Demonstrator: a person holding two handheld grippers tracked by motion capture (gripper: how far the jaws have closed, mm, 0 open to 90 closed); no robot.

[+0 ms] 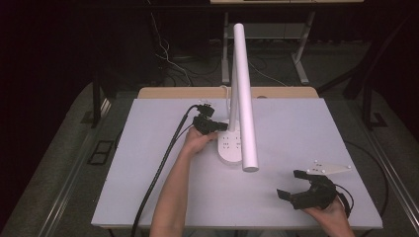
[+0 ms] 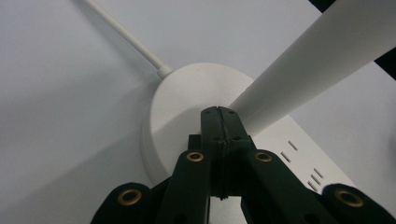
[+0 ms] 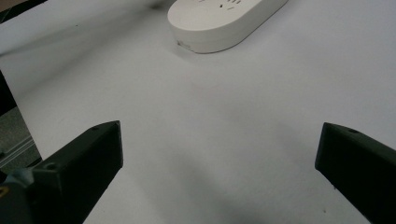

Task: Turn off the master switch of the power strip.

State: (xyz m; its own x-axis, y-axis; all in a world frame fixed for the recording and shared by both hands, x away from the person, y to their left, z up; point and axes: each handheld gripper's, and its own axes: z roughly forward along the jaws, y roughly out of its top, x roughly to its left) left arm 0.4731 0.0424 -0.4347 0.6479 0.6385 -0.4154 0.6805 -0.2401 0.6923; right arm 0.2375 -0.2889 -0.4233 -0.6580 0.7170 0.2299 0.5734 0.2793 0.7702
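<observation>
Right gripper point(image 1: 292, 185) sits nearest the camera, low at the table's near-right corner, jaws spread wide w/ nothing between them; its own view looks across bare tabletop toward the near end of the lamp base point(image 3: 224, 23). It's idle, well apart from the work.

Left gripper point(image 1: 211, 124) is the active one: jaws pressed together, tips meeting in a closed seam, and nothing visibly held between them. In the left gripper view the closed tips point(image 2: 219, 122) sit on or just above the round part of the base point(image 2: 180, 100), right at the foot of the lamp's white arm point(image 2: 308, 70). Can't tell if they actually touch the surface or hover a hair off it.

Outward from there: the desk lamp's base point(image 1: 228, 147) lies mid-table, an oblong white slab w/ socket slots on top, its thin white cord point(image 2: 123, 32) running off the back. A long white tube point(image 1: 245, 98) leans forward over the table point(image 1: 148, 163), towards the person.

Judgement: step in hand looks like pressing a touch switch on the base w/ closed tips. To do it well: keep jaws shut so the tip is one firm point, come straight down, light pressure only, so the base doesn't skid. Stay clear of the arm's foot; nudging it could swing the tube. Right gripper could steady the base's near end if it slides.
</observation>
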